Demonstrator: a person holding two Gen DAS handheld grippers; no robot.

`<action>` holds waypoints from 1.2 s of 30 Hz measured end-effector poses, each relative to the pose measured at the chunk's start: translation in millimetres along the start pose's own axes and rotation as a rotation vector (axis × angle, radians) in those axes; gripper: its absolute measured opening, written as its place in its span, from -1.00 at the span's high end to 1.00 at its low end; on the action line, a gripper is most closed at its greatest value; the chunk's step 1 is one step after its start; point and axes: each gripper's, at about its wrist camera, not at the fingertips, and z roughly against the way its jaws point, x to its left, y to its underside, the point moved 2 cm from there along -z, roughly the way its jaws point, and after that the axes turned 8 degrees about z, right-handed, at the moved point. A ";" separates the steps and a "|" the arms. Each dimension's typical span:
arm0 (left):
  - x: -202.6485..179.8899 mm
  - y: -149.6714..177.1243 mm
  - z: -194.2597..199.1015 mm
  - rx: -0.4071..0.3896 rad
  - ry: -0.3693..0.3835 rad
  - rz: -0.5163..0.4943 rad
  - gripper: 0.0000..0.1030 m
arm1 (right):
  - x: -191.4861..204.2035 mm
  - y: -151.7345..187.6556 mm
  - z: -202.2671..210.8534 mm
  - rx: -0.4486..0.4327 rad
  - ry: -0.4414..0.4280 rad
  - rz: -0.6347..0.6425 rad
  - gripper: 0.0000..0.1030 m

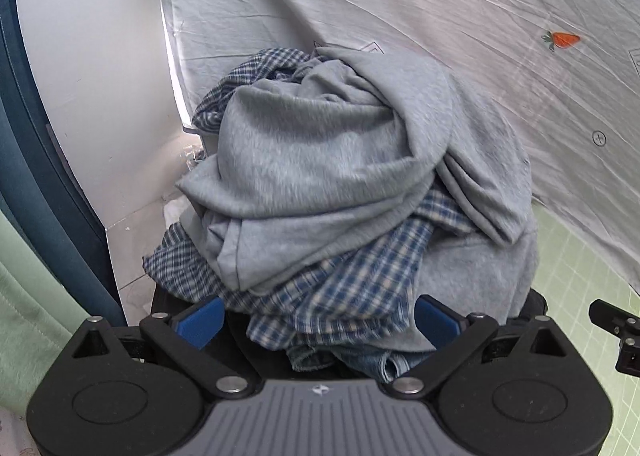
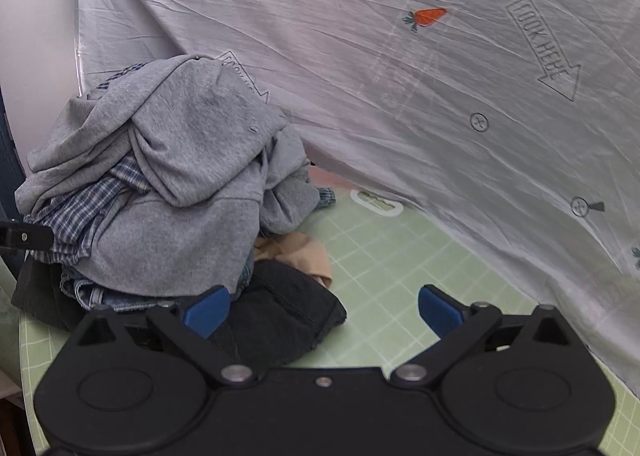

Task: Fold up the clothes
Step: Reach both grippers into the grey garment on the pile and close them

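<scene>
A heap of clothes sits on a green gridded mat point(image 2: 384, 256). On top lies a grey sweatshirt point(image 1: 320, 160), which also shows in the right wrist view point(image 2: 176, 160). Under it is a blue plaid shirt point(image 1: 340, 288), also seen in the right wrist view point(image 2: 84, 208). Denim point(image 1: 360, 364), a black garment point(image 2: 280, 316) and a tan piece point(image 2: 296, 252) lie at the base. My left gripper point(image 1: 318, 320) is open, its blue pads on either side of the heap's lower edge. My right gripper point(image 2: 324, 312) is open above the black garment and the mat.
A white printed sheet point(image 2: 400, 76) with a carrot motif point(image 2: 428, 16) hangs behind the heap and slopes over the mat at the right. A dark blue panel point(image 1: 36, 176) and pale green fabric point(image 1: 36, 316) stand at the left. The right gripper's edge point(image 1: 616, 332) shows at the right.
</scene>
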 end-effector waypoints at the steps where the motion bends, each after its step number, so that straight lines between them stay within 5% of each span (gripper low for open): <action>1: 0.3 -7.6 -5.0 -0.004 -0.001 0.003 -0.88 | 4.3 -11.1 -9.4 -0.007 -0.016 0.007 -0.88; 8: -4.2 -38.7 -47.6 0.044 0.008 0.028 -0.62 | 25.0 -75.5 -56.7 -0.059 -0.203 -0.035 -0.57; 13: -10.1 -38.4 -56.5 0.044 -0.018 0.013 -0.62 | 49.5 -87.0 -81.4 -0.017 -0.272 0.029 0.27; 16: -10.6 -38.7 -59.9 0.050 -0.024 0.017 -0.61 | 57.5 -87.1 -89.6 -0.011 -0.280 0.065 0.55; 25: -9.2 -38.1 -57.1 0.056 -0.015 0.016 -0.51 | 55.5 -82.1 -84.6 -0.012 -0.266 0.084 0.88; 29: -8.2 -33.0 -43.6 0.043 -0.005 0.001 -0.11 | 55.6 -75.4 -70.4 -0.024 -0.211 0.103 0.95; 31: -5.2 -29.2 -35.5 0.039 0.014 0.009 0.30 | 56.2 -70.5 -61.9 -0.028 -0.185 0.119 0.95; 36: 4.1 -20.4 -19.2 0.034 0.064 0.045 0.70 | 56.3 -60.0 -41.7 -0.037 -0.151 0.139 0.95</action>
